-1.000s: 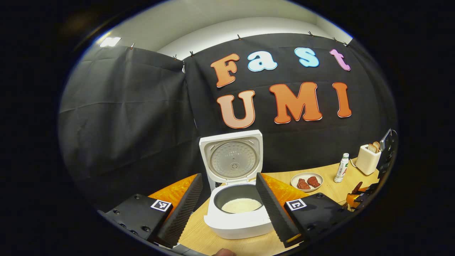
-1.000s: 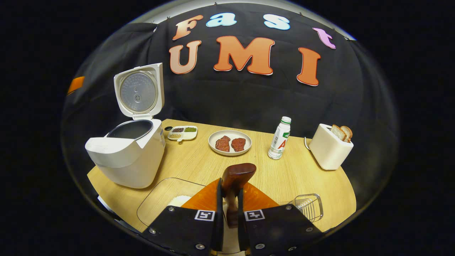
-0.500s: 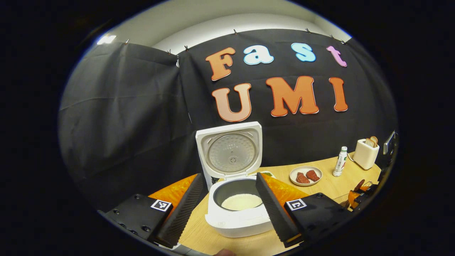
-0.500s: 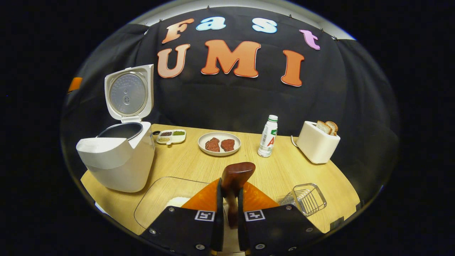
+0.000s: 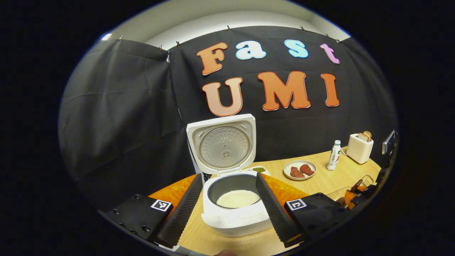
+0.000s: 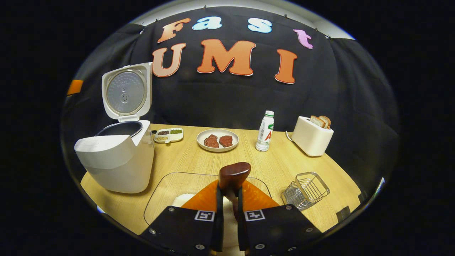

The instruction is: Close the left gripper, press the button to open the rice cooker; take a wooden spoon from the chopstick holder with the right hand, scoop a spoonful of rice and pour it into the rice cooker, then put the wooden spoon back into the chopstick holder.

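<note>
Right gripper point(image 6: 227, 209) fingers clamp the dark brown wooden spoon point(image 6: 233, 177) above the clear rice tray point(image 6: 160, 192). Left gripper point(image 5: 227, 209) fingers spread apart before the open white rice cooker point(image 5: 233, 217). White bottle point(image 6: 265, 131) label unreadable.

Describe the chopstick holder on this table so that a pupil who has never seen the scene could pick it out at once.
Start at the white rice cooker with its lid up, at the table's left end, then look across to the near right edge. The chopstick holder stands there: an open wire basket, the one see-through metal thing, nearer than the toaster.
</note>
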Demonstrator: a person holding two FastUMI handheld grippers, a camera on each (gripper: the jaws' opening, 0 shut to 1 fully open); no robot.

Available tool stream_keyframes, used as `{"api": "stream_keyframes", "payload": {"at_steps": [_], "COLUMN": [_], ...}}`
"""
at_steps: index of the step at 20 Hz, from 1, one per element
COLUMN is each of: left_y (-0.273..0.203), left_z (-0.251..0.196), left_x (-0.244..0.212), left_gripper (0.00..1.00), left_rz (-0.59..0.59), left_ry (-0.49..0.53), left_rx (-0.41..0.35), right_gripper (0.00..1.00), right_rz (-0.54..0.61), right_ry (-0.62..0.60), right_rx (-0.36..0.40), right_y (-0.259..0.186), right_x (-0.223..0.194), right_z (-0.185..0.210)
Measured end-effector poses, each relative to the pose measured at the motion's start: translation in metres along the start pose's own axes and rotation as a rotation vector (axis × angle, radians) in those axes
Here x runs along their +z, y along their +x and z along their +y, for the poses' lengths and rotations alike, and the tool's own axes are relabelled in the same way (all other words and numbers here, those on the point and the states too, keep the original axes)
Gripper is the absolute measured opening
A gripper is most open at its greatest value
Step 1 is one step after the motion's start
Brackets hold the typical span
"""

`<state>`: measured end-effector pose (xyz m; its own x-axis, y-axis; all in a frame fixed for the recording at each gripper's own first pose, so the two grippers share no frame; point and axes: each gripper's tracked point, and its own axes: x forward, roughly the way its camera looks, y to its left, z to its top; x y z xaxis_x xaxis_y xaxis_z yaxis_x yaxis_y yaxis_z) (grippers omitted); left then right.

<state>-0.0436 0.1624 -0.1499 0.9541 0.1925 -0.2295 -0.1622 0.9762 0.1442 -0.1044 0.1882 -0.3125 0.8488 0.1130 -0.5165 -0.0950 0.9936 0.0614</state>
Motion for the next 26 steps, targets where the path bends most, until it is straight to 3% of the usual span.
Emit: {"api": "stream_keyframes", "payload": {"at_steps": [3, 11, 19, 26], "left_y": [0.003, -0.007, -0.003, 0.002], "left_z": [0.009, 0.031, 0.029, 0.009], "left_x": [-0.009, -0.015, -0.014, -0.006], "left_gripper": [1.00, 1.00, 1.00, 1.00], "left_rz": [0.021, 0.025, 0.040, 0.034], "left_ry": [-0.020, -0.024, -0.010, 0.015], "left_rx": [0.003, 0.062, 0.071, 0.031], "right_gripper": [0.16, 0.16, 0.16, 0.16], "right_rz": [0.013, 0.112, 0.252, 0.286], "right_ry": [0.066, 0.298, 0.674, 0.782], "right_rx": [0.001, 0.118, 0.156, 0.171], "right_y": [0.000, 0.003, 0.016, 0.020], "right_x": [0.001, 0.004, -0.006, -0.009], "right_z": [0.009, 0.038, 0.023, 0.017]}}
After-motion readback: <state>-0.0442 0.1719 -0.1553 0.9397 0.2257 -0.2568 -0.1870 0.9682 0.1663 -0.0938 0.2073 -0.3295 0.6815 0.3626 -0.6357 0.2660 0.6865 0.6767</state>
